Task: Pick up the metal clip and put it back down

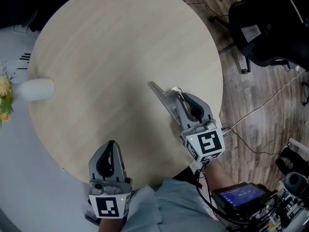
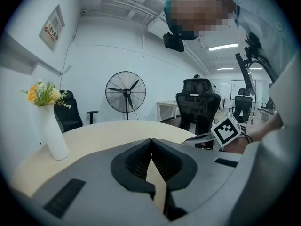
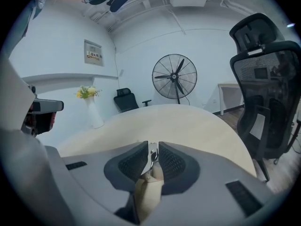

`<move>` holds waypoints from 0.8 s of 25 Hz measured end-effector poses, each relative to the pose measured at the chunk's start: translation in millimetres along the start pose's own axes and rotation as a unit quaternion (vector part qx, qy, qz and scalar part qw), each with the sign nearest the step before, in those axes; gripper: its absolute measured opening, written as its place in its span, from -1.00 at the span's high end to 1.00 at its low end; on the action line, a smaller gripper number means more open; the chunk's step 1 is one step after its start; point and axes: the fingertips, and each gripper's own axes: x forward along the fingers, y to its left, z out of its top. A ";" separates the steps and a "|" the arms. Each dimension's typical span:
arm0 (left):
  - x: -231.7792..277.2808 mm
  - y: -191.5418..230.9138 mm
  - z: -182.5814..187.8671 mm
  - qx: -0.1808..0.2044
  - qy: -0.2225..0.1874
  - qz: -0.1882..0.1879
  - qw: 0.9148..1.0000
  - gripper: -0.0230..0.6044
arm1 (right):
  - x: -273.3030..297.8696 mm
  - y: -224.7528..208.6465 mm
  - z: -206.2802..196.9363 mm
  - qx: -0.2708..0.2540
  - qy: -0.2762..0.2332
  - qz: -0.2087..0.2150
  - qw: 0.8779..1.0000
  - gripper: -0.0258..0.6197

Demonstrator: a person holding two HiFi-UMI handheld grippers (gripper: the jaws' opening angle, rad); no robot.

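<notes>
Right gripper view showed the metal clip (image 3: 152, 155) pinched upright between the two ribbed pads of the right hand-held gripper (image 3: 151, 145). The jaws were closed down to a narrow slit, with only the clip in it. The clip sat just behind the jaw tips, at 12 o'clock from the camera, so the hold was a shallow one near the tips. Whether the clip's lower edge was clear of the tabletop (image 1: 120, 47) could not be told.

In the head view that hand-held gripper lay over the tabletop's 4 o'clock sector, pointing toward 11 o'clock, and the clip itself was too small to pick out there.

Judging by this, the clip was in hand and the return to the tabletop lay ahead. To do that well, the squeeze should be kept even, since thin metal in a tip grip may twist. The clip should be brought down straight until it bore on the wood, and only then let go, with the jaws eased apart slowly.

The left hand-held gripper (image 1: 110, 149) rested at the tabletop's 7 o'clock edge, pads pressed together on nothing, well apart from the clip.
</notes>
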 end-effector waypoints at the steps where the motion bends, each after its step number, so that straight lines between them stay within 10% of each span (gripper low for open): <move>1: -2.2 0.4 0.5 0.000 0.001 0.001 1.000 0.87 | -0.8 -1.8 1.4 -0.001 -0.001 -0.004 1.000 0.75; 10: -14.8 0.5 19.9 0.000 -0.029 0.014 0.999 0.87 | -17.0 -3.6 28.8 -0.022 -0.029 -0.023 0.999 0.75; 20: -122.0 49.2 81.4 -0.016 -0.102 0.058 0.993 0.87 | -84.0 121.3 116.3 -0.069 -0.102 -0.007 0.992 0.75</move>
